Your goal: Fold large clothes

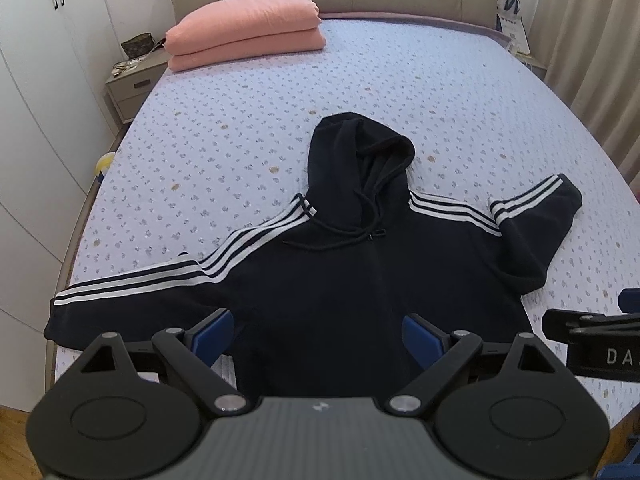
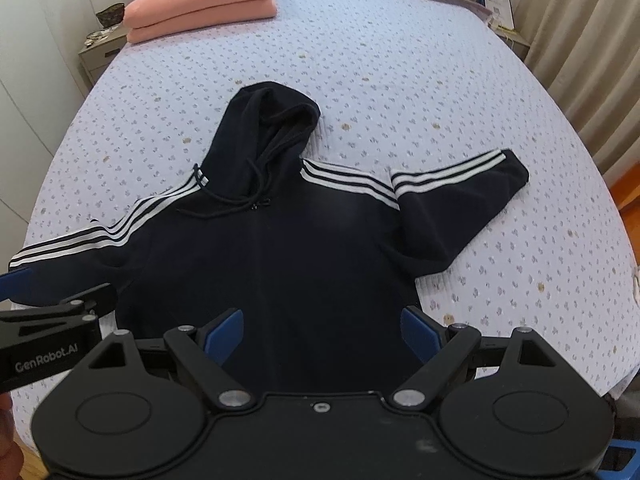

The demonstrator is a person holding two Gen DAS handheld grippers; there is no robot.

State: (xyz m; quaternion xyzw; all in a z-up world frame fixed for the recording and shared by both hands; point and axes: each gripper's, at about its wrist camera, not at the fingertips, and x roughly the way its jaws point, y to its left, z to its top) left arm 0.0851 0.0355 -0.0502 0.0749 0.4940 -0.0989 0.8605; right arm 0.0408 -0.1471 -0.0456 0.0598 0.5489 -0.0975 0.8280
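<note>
A black hoodie (image 1: 340, 280) is lying face up and spread flat on the near half of the bed (image 1: 400, 80), its hood (image 1: 356, 152) pointing toward the far headboard, its hem closest to the grippers, and both sleeves reaching out left and right, the right one bending back on itself partway along. The left gripper (image 1: 316, 334) is hovering over the hem with its blue pads (image 1: 212, 332) standing wide apart and gripping nothing, and the right gripper (image 2: 322, 330) is doing the same just beside it, fingers wide and empty. Trouble from here is likely coming from the fabric itself: the fleece is looking thick and soft, so a pinch at the hem risks catching only the top layer and leaving the back panel dragging behind, giving a skewed fold. The kinked right sleeve (image 1: 532, 236) could bunch into a lump if it is folded inward without being straightened, and the loose drawstring (image 1: 332, 236) is lying across the chest where it could get trapped in a crease. The quilted sheet, pale with a small floral print, may be gripping the cloth and wrinkling beneath it. White stripes (image 1: 160, 276) are running along the shoulders and sleeves, and a folded pink blanket (image 1: 244, 28) is sitting well apart at the far left
</note>
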